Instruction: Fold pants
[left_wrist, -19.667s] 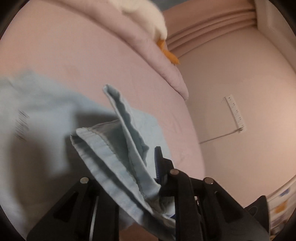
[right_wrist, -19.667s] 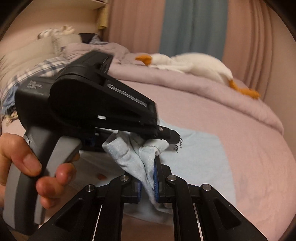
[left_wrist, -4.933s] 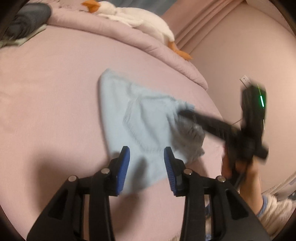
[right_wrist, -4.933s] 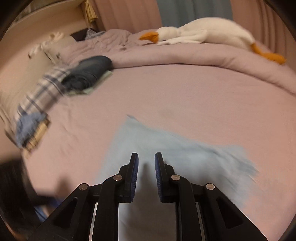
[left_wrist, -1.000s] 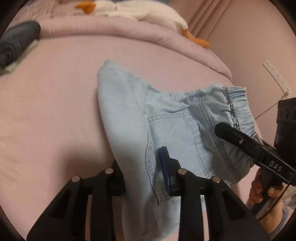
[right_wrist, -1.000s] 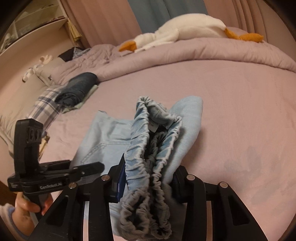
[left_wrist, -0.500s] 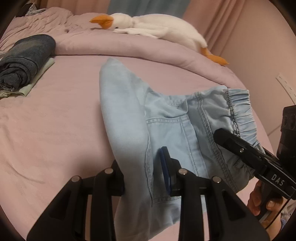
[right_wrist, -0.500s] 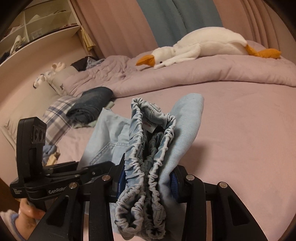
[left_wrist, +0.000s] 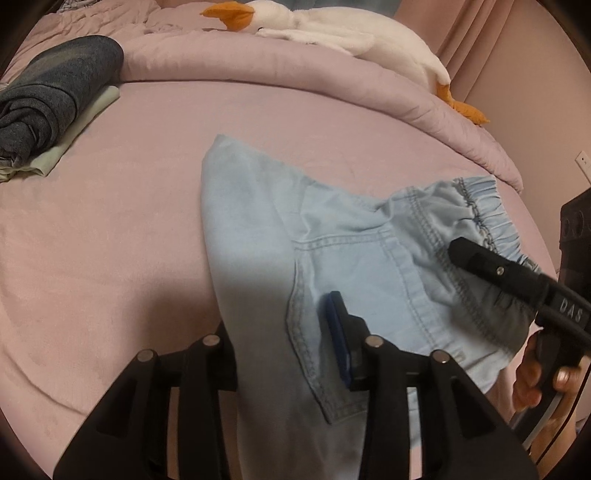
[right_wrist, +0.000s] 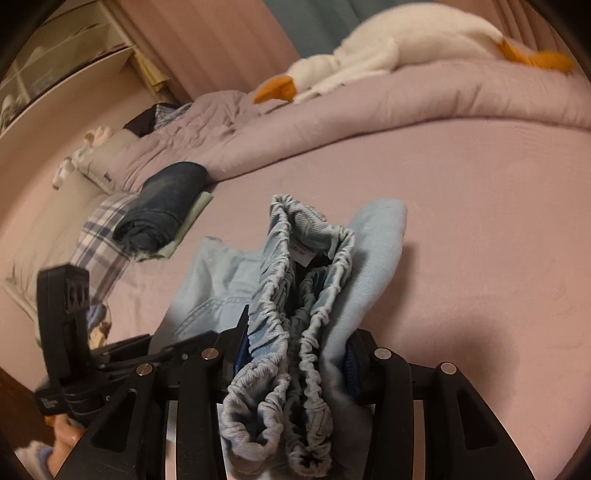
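A: Fingers? Both sets are pinching cloth. My left gripper (left_wrist: 286, 341) is clamped on the pants (left_wrist: 332, 251) by the back pocket (left_wrist: 347, 306); one blue pad (left_wrist: 338, 332) shows, the other finger is hidden under the fabric. My right gripper (right_wrist: 295, 363) is squeezed on the bunched elastic waistband (right_wrist: 291, 295).

B: Where are the pants?

A: Lifted at my end, with the far folded edge resting on the pink bed (left_wrist: 110, 221). They're already doubled, light blue denim.

B: Which step?

A: I'd call it mid-fold: carrying the held end over to lay it down. Judging by the layers, roughly halfway or later.

B: Next move?

A: Probably lower both grippers together, keep the waistband level so the edges line up, then release and smooth. The waistband is thick and bunched, so it may spring open when dropped.

B: Any writing?

A: "DAS" on the right gripper's body in the left view. A label on the left gripper's body in the right view is too blurred. A white tag (right_wrist: 303, 254) inside the waistband has red print I can't read.

B: Anything else?

A: Goose plush (left_wrist: 332, 33) on the duvet, rolled dark jeans (left_wrist: 48, 96) at the far left.
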